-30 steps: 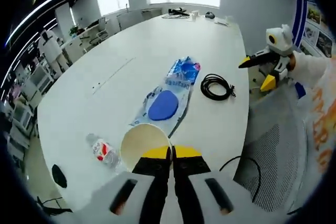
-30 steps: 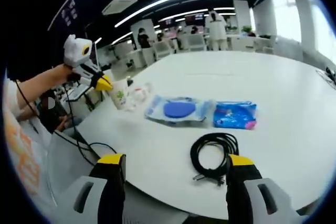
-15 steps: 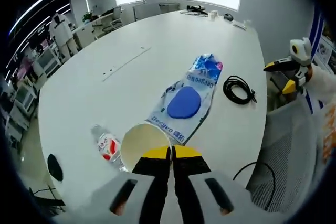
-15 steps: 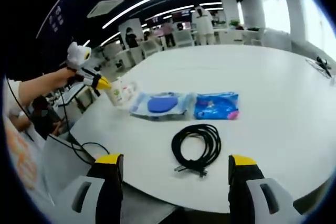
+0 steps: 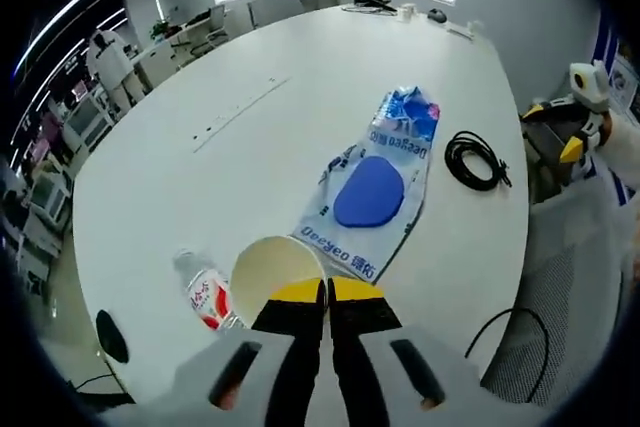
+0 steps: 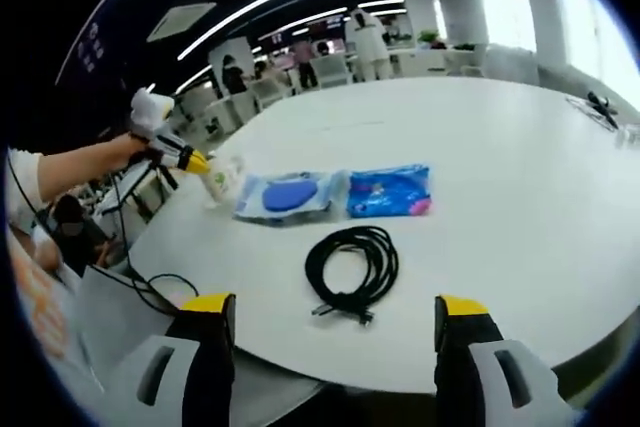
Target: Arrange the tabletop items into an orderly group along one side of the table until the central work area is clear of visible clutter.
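Note:
My left gripper (image 5: pixel 327 289) is shut on the rim of a cream paper cup (image 5: pixel 272 269), just left of a clear plastic bottle with a red label (image 5: pixel 203 294). Beyond the cup lie a clear bag holding a blue disc (image 5: pixel 368 197), a blue printed packet (image 5: pixel 406 121) and a coiled black cable (image 5: pixel 475 159). My right gripper (image 6: pixel 335 325) stands open over the table's near edge, the cable (image 6: pixel 350 265) lying just ahead between its jaws. In the right gripper view the left gripper (image 6: pixel 186 158) holds the cup (image 6: pixel 224 179) beside the bag (image 6: pixel 284 194) and packet (image 6: pixel 390 190).
The white oval table (image 5: pixel 250 147) is bare to the left of the row of items. Small items sit at its far end (image 5: pixel 400 12). A mesh chair (image 5: pixel 570 287) stands by the table edge. Desks, chairs and people fill the office behind (image 6: pixel 350 47).
Both cameras have shifted. The cup stays in my shut left gripper. My right gripper stays open, and the cable now lies more centred between its jaws.

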`<state>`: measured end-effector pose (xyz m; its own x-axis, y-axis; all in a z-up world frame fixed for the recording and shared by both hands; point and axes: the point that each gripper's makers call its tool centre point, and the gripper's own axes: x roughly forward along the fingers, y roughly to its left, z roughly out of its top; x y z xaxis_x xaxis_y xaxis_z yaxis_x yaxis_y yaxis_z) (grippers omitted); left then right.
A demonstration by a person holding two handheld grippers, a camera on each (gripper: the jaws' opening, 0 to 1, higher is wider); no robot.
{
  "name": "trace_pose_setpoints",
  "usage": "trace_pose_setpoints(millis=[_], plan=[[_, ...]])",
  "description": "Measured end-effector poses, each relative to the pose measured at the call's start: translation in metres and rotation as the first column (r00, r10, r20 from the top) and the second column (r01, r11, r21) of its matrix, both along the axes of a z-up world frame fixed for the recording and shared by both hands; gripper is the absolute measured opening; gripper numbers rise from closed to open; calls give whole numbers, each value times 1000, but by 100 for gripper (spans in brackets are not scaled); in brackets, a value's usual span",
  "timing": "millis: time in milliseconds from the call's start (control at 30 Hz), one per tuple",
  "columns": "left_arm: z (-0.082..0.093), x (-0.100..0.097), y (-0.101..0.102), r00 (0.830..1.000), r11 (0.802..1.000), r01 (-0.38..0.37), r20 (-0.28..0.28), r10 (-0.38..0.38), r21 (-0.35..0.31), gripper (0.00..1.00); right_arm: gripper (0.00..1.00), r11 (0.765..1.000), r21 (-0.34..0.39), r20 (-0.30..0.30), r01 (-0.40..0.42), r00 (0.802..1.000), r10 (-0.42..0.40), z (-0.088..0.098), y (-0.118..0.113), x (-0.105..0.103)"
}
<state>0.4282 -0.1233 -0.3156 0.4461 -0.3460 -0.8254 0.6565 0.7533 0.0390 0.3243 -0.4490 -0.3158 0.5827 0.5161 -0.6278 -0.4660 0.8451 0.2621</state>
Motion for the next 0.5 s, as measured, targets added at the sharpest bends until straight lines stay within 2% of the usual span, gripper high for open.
trace_pose_setpoints(millis=[267,500], plan=[[-20,6,7,999,999,-42,-16,42,-4,0,82,999,-10,-8,32,999,-32,-3,-4,1],[-22,6,9,998,998,-56,-13,56,-13,0,81,999,-33,-18,31,999,-32,-6,-7,4]])
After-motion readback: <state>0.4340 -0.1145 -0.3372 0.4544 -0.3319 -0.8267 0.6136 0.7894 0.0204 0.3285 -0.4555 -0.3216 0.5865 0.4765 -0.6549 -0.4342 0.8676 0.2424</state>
